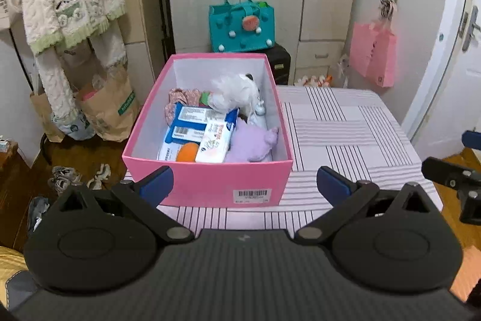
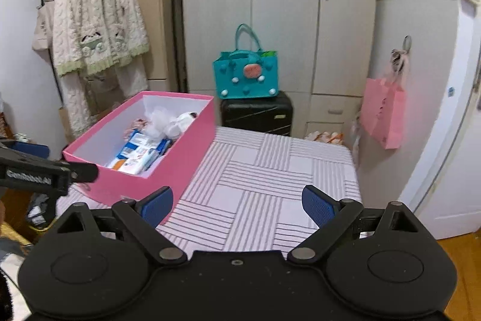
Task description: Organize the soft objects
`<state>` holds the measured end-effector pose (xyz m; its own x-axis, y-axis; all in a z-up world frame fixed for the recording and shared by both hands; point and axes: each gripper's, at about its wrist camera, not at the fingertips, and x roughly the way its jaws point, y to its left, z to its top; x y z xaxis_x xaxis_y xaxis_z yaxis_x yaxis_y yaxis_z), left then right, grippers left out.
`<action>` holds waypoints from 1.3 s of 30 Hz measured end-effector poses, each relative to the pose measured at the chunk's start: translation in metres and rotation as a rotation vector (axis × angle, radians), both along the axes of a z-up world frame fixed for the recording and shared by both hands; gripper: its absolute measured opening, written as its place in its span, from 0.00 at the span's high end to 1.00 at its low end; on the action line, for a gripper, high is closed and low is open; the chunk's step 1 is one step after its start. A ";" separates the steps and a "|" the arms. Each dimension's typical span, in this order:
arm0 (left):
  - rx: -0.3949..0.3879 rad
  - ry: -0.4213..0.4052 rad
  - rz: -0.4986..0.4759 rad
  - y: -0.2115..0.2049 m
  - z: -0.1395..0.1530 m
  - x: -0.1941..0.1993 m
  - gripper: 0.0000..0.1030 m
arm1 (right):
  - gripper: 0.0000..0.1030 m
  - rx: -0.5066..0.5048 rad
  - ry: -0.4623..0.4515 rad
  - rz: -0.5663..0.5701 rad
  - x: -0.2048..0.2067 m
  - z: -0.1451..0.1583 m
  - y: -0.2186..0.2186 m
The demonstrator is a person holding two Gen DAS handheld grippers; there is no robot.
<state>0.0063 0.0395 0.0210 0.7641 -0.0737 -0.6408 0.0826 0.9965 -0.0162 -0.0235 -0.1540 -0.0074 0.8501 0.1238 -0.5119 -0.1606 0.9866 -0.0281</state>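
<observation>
A pink box (image 1: 210,185) stands on the striped table (image 1: 345,125). Inside lie a white plush toy (image 1: 237,89), a purple plush (image 1: 252,143), blue-and-white tissue packs (image 1: 195,122), an orange soft thing (image 1: 188,154) and a floral cloth (image 1: 183,97). My left gripper (image 1: 245,185) hangs open just in front of the box's near wall, with nothing between its fingers. In the right wrist view the pink box (image 2: 180,158) sits to the left, and my right gripper (image 2: 237,205) stands open over the bare striped table (image 2: 270,170). The left gripper's finger (image 2: 45,170) shows at the left edge.
A teal felt bag (image 1: 242,26) rests on a black suitcase (image 2: 257,113) behind the table, before a wardrobe (image 2: 255,20). A fluffy robe (image 2: 96,14) hangs on a rack at left, paper bags (image 1: 105,107) below it. A pink bag (image 2: 383,110) hangs at right near a door.
</observation>
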 end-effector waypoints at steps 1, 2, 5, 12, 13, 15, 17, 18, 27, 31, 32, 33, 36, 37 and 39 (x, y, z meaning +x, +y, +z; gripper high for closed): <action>-0.005 -0.013 0.005 0.000 0.000 -0.002 0.00 | 0.08 -0.009 -0.012 -0.011 -0.002 -0.001 0.000; -0.005 -0.026 0.013 0.000 0.000 -0.004 0.00 | 0.08 -0.012 -0.024 -0.018 -0.004 -0.001 0.000; 0.003 -0.072 0.024 0.001 0.000 -0.011 0.00 | 0.08 -0.021 -0.058 -0.022 -0.009 -0.004 0.001; 0.043 -0.108 0.031 -0.005 -0.006 -0.015 0.00 | 0.08 0.013 -0.114 -0.037 -0.022 -0.009 -0.001; 0.056 -0.123 0.038 -0.007 -0.006 -0.017 0.00 | 0.08 0.009 -0.121 -0.045 -0.023 -0.010 -0.001; 0.074 -0.151 0.041 -0.009 -0.005 -0.021 0.00 | 0.08 -0.002 -0.128 -0.057 -0.025 -0.011 0.000; 0.072 -0.161 0.037 -0.009 -0.005 -0.024 0.00 | 0.08 -0.002 -0.132 -0.064 -0.027 -0.012 -0.001; 0.074 -0.165 0.035 -0.009 -0.005 -0.025 0.00 | 0.08 0.005 -0.132 -0.064 -0.027 -0.012 -0.002; 0.067 -0.175 0.008 -0.013 -0.004 -0.035 0.00 | 0.08 0.030 -0.130 -0.086 -0.031 -0.012 -0.007; 0.025 -0.151 -0.012 -0.011 -0.005 -0.036 0.00 | 0.08 0.028 -0.134 -0.089 -0.033 -0.011 -0.007; 0.017 -0.147 -0.015 -0.011 -0.006 -0.037 0.00 | 0.08 0.028 -0.134 -0.089 -0.033 -0.011 -0.007; 0.015 -0.146 -0.015 -0.011 -0.006 -0.037 0.00 | 0.08 0.028 -0.133 -0.088 -0.033 -0.011 -0.007; 0.017 -0.150 -0.007 -0.012 -0.008 -0.038 0.00 | 0.08 0.026 -0.133 -0.088 -0.034 -0.011 -0.006; 0.016 -0.152 -0.005 -0.011 -0.007 -0.038 0.00 | 0.08 0.026 -0.133 -0.087 -0.033 -0.011 -0.007; 0.015 -0.155 -0.002 -0.011 -0.007 -0.038 0.00 | 0.08 0.028 -0.134 -0.086 -0.033 -0.011 -0.006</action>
